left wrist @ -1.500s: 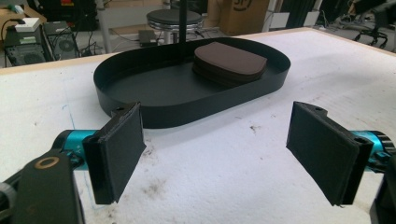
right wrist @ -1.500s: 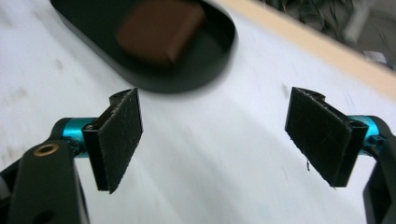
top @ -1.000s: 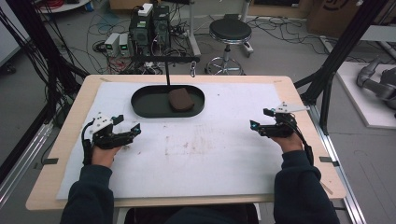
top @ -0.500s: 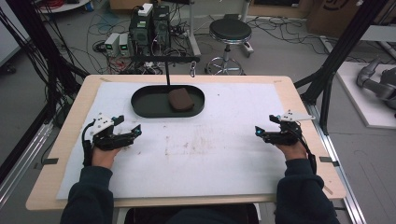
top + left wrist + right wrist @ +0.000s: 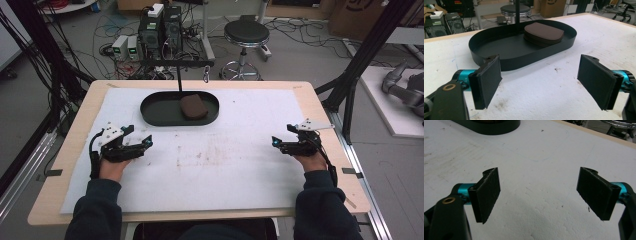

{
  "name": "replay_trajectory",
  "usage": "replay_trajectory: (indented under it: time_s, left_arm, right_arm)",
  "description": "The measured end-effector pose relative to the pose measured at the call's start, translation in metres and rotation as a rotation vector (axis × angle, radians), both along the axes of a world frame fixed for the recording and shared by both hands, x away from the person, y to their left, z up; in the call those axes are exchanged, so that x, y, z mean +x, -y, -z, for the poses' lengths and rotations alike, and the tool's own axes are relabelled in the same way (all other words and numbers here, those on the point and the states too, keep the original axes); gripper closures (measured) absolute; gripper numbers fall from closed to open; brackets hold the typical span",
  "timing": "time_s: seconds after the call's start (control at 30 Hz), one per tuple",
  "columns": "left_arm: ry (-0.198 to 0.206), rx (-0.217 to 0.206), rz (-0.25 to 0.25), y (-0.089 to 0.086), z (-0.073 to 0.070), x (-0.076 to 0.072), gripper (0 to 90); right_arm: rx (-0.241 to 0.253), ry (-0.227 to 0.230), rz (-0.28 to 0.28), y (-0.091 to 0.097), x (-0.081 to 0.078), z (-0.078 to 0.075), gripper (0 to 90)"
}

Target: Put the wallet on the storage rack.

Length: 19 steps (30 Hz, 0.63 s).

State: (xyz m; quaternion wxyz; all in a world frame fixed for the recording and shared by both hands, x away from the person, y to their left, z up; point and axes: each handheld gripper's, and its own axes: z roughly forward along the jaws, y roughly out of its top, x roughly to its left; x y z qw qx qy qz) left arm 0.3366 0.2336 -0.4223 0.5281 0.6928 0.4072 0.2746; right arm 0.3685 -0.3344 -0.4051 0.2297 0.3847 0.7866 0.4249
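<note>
A black oval tray [image 5: 155,116] lies at the far middle of the white mat, with a stack of brown rounded pads [image 5: 193,106] at its right end. In the left gripper view the tray [image 5: 499,47] and the brown stack [image 5: 544,33] sit just beyond the jaws. My left gripper [image 5: 146,141] rests low over the mat at the left, open and empty [image 5: 541,80]. My right gripper [image 5: 275,143] hovers over the mat at the right, open with nothing between its jaws [image 5: 541,195]. A thin black post [image 5: 178,80] rises behind the tray.
The white mat [image 5: 215,165] covers a wooden table [image 5: 320,105] and has brownish stains near its middle. A black frame leg [image 5: 350,85] stands at the right rear corner. A stool [image 5: 245,35], computers and cables are on the floor beyond the table.
My right gripper has drifted toward me and slightly right. My left gripper has barely shifted. Both stay open.
</note>
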Motion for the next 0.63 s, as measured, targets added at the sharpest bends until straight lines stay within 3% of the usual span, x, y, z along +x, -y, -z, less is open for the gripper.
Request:
replay_trajectory:
  time_s: [0.63]
  left_arm:
    - [-0.001, -0.006, -0.016, -0.0012, 0.0018, 0.0029, 18.9]
  right_arm:
    - [0.014, -0.002, 0.023, 0.0070, 0.0006, 0.0011, 19.3]
